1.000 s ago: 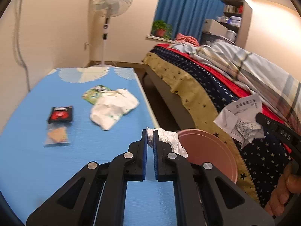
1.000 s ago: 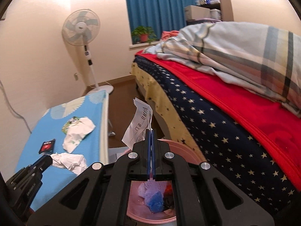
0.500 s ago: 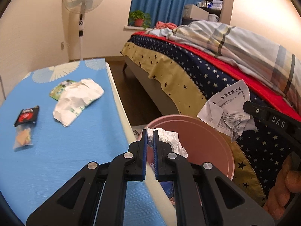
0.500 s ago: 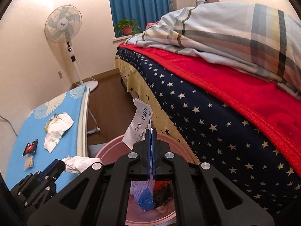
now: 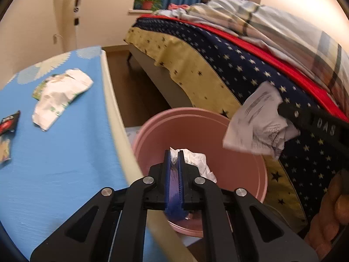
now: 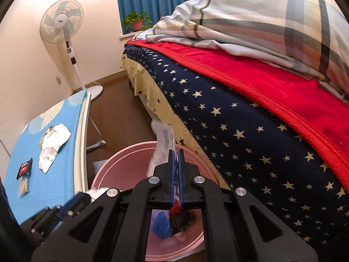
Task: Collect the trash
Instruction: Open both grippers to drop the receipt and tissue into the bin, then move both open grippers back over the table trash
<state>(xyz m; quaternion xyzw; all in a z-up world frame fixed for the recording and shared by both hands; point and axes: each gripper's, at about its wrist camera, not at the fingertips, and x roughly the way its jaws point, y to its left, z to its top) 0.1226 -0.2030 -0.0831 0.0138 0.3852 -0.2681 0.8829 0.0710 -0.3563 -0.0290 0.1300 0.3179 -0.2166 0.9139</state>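
My left gripper (image 5: 174,152) pinches crumpled white tissue (image 5: 196,159) over the round pink bin (image 5: 240,168). My right gripper (image 6: 176,152), jaws opening, has a creased printed receipt (image 6: 164,142) standing upright between them.

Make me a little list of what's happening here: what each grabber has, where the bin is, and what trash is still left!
left gripper: shut on white crumpled tissue, above the bin
right gripper: jaws opening, printed paper between them, above the bin
pink bin: on the floor between blue table and bed; trash already inside
left on table: white-green wrapper, black-red packet
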